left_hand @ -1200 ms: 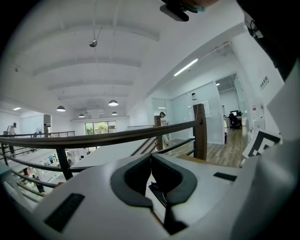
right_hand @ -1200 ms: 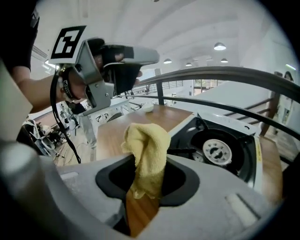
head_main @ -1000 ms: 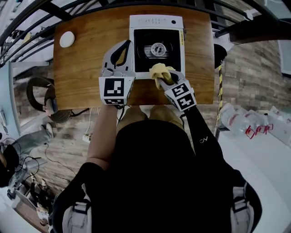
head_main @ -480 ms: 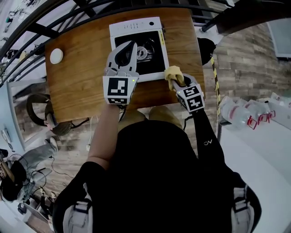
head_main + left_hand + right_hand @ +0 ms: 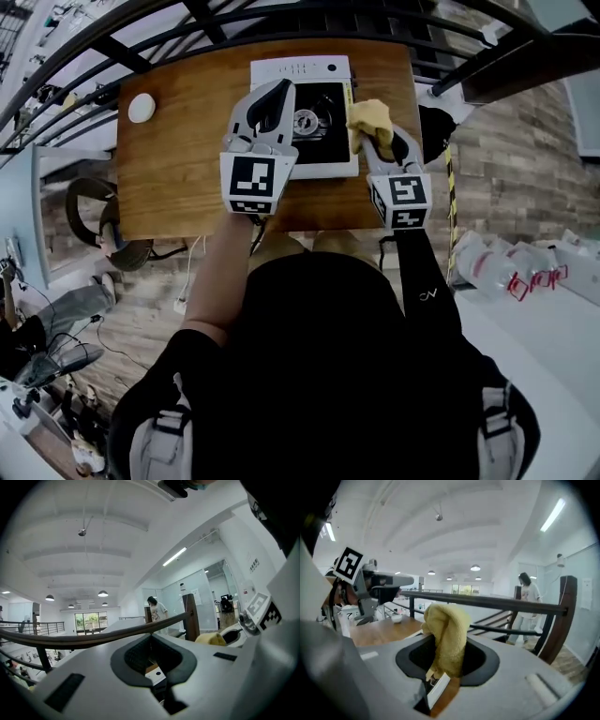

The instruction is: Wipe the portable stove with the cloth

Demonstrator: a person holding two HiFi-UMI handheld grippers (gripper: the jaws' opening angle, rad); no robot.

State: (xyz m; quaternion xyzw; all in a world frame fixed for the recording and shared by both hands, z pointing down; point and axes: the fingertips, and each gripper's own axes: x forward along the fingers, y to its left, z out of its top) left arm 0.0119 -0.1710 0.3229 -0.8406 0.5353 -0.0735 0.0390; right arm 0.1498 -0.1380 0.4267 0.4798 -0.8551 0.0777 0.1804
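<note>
The right claw [image 5: 445, 667] is clenched on the cloth [image 5: 449, 630]. A yellow fold is pinched between its jaws, and the loose end stands up in a bunch above them. In the head view the cloth [image 5: 370, 114] sits at the right edge of the stove [image 5: 319, 161], near its far right corner. I cannot tell whether it presses on the white casing there or hangs just above it.

The left claw [image 5: 152, 660] has its jaws a little apart with nothing between them. It hangs over the left part of the stove, beside the burner [image 5: 305, 120].

The stove stands at the far edge of the table [image 5: 178, 159], somewhat right of the middle. A small white disc [image 5: 142, 107] lies well apart from it, near the far left corner.

I judge the wiping to be under way, with the right side of the stove in hand. The next move calls for a firm grip on the cloth and downward pressure while it is drawn along the edge or across the top toward the left. The burner grate could snag the loose fold. The left claw would need either to steady the light casing or to lift clear of the cloth's path.
</note>
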